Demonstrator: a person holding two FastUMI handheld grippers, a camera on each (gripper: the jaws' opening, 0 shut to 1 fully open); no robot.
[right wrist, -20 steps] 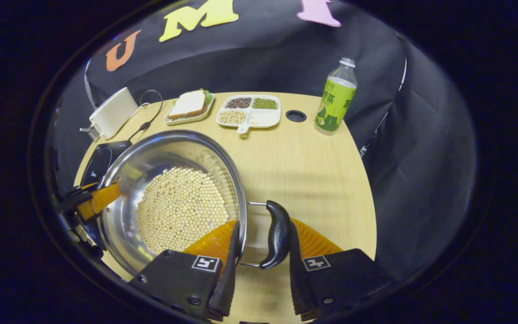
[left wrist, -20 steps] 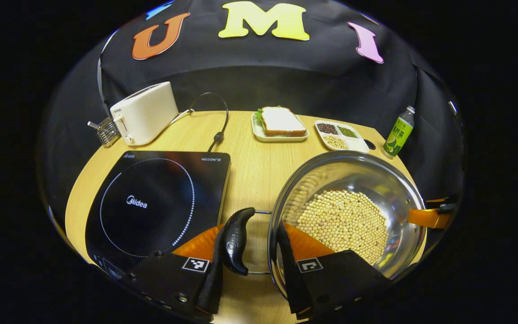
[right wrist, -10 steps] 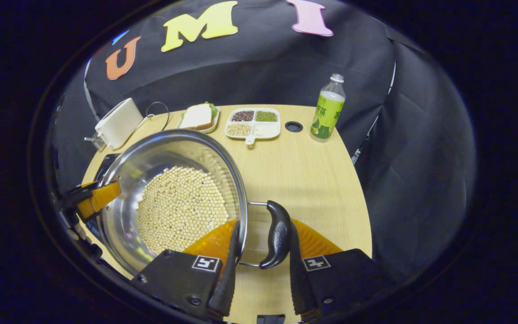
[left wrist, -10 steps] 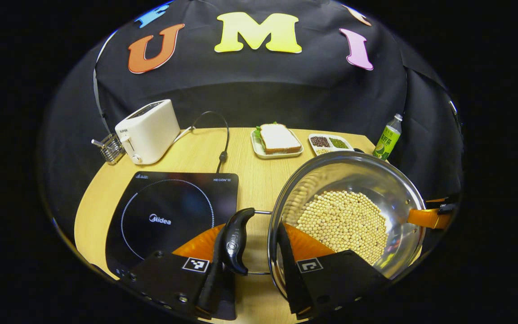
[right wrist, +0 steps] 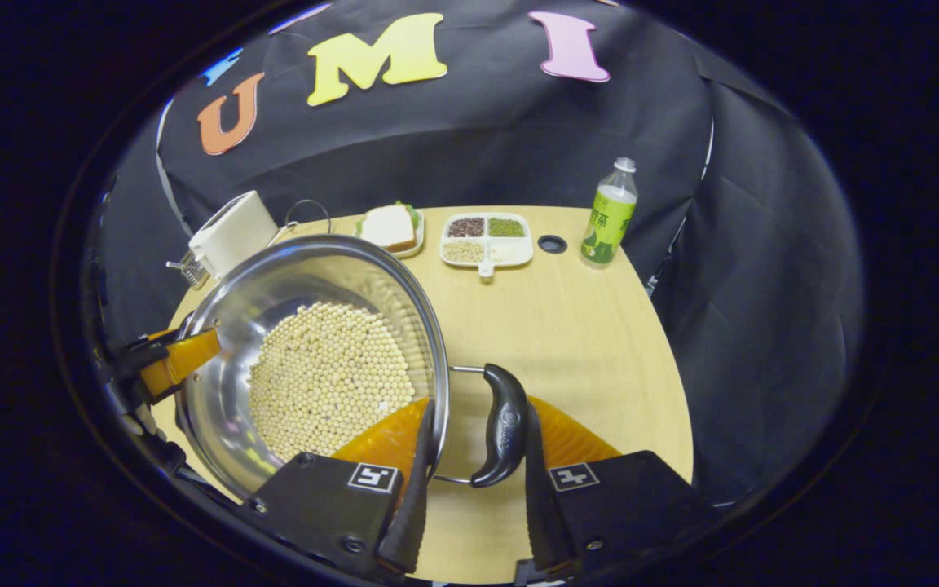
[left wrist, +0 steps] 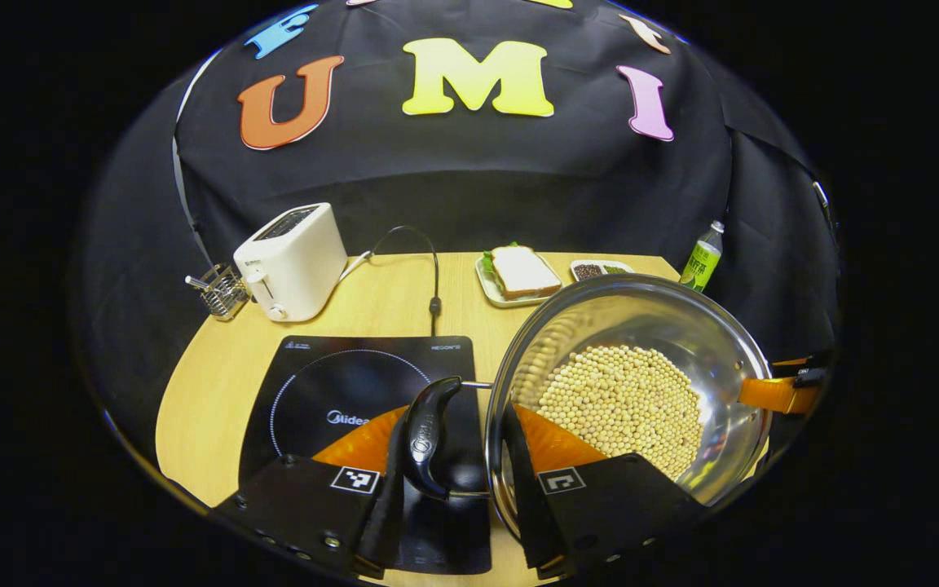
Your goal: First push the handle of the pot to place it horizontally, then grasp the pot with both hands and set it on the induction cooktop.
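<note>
A steel pot (left wrist: pixel 641 314) with soybeans (left wrist: pixel 620 399) hangs in the air between both grippers. My left gripper (left wrist: pixel 455 420) is shut across the pot's rim and its black left handle (left wrist: pixel 429 432), one finger outside the handle and one inside the pot. That handle hovers over the near right part of the black induction cooktop (left wrist: pixel 331 391). In the right gripper view, my right gripper (right wrist: pixel 476 417) is shut the same way on the rim and the other black handle (right wrist: pixel 504 424) of the pot (right wrist: pixel 290 273). The right gripper (left wrist: pixel 779 393) also appears at the pot's far side.
On the round wooden table (right wrist: pixel 567 326) stand a white toaster (left wrist: pixel 290 261) with a wire basket (left wrist: pixel 221 289) and its cord (left wrist: pixel 434 281), a sandwich plate (left wrist: pixel 521 273), a divided tray of grains (right wrist: pixel 486 239) and a green bottle (right wrist: pixel 610 214). A cable hole (right wrist: pixel 552 243) lies near the bottle.
Both grippers have raised the pot and carried it left. The cooktop has slid in under the left handle, and the table looks farther below.
</note>
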